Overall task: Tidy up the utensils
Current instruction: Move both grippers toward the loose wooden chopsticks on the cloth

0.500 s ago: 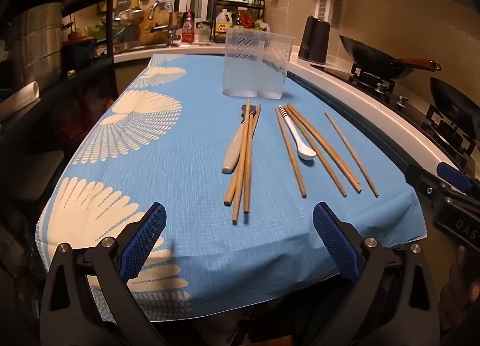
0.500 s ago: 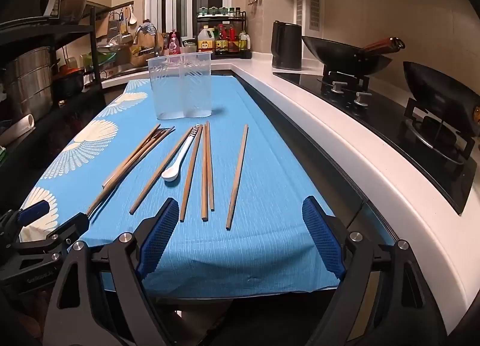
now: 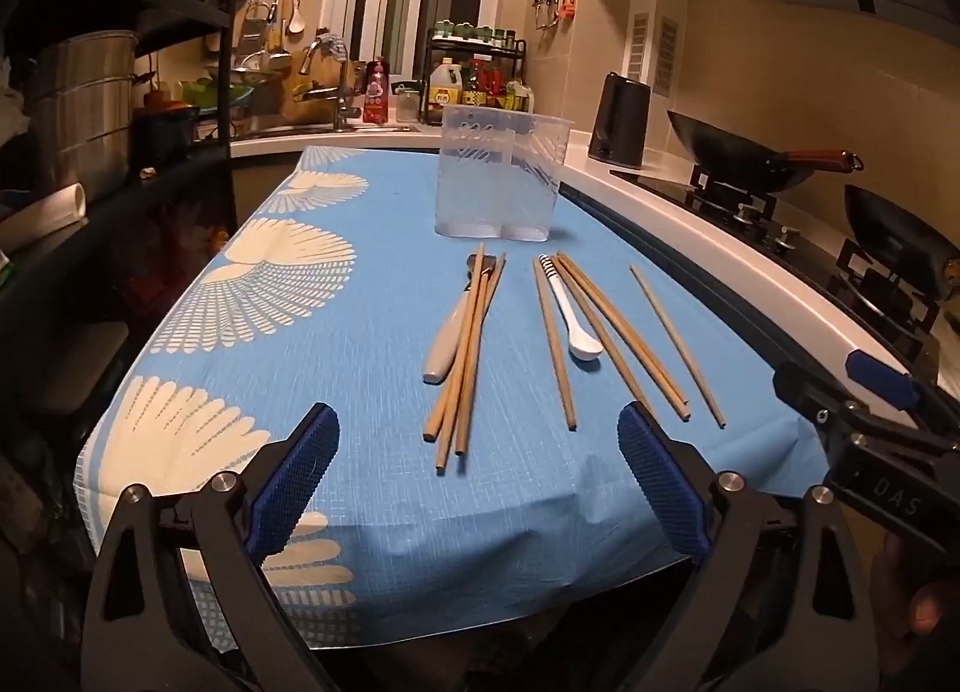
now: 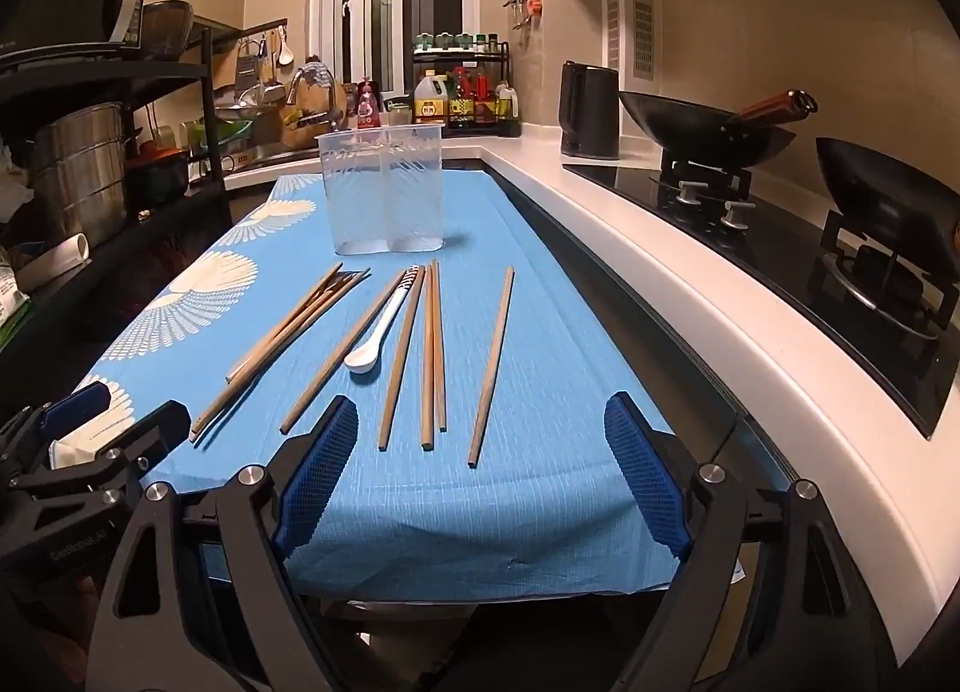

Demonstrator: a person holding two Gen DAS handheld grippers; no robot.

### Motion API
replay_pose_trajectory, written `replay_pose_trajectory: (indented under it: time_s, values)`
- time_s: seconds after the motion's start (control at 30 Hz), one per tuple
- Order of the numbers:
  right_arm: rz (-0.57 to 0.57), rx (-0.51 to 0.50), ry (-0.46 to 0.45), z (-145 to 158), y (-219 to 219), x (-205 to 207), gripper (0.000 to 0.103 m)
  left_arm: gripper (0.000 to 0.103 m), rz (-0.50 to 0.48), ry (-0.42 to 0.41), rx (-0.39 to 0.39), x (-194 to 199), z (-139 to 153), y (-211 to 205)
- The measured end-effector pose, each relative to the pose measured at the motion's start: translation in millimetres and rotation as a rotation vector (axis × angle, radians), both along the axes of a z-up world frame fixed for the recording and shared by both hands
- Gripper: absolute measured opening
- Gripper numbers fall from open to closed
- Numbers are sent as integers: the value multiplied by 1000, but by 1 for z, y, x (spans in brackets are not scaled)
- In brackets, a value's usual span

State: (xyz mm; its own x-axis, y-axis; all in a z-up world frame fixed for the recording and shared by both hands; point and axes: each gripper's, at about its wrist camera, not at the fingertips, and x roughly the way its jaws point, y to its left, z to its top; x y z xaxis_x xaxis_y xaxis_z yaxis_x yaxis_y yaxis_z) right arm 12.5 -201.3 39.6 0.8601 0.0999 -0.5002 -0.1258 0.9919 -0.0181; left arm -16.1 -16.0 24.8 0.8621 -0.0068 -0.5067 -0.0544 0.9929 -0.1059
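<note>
Left wrist view: the left claw (image 3: 477, 467) is seen with its blue pads (image 3: 294, 482) spread wide apart and nothing between them, held above the near edge of the bench (image 3: 372, 590), which is covered by a blue cloth (image 3: 360, 344) with a cream fan pattern. A clear plastic holder (image 3: 501, 176) stands upright at the far end of the cloth and serves as the landmark. Nearer than the holder, a bundle of wooden chopsticks (image 3: 462, 368) lies flat with a cream-handled utensil (image 3: 447, 341) partly under it. To the right of that bundle, a white spoon (image 3: 573, 314) is found among further loose chopsticks (image 3: 624, 332), its bowl towards the claw. All utensils lie outside the holder.

Right wrist view: the right claw (image 4: 480, 473) is likewise recorded with pads apart and empty, over the near edge of the cloth. A single chopstick (image 4: 492, 362) lies farthest right of the holder. Two woks (image 4: 690, 122) sit on the hob beyond the bench.
</note>
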Motion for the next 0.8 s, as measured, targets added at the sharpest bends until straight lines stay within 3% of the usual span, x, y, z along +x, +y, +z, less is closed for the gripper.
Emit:
replay_pose_trajectory:
  time_s: [0.8]
  values:
    - [-2,8,-4,2,0,3,83,91,-37,-3,-11,-1,-5,-2]
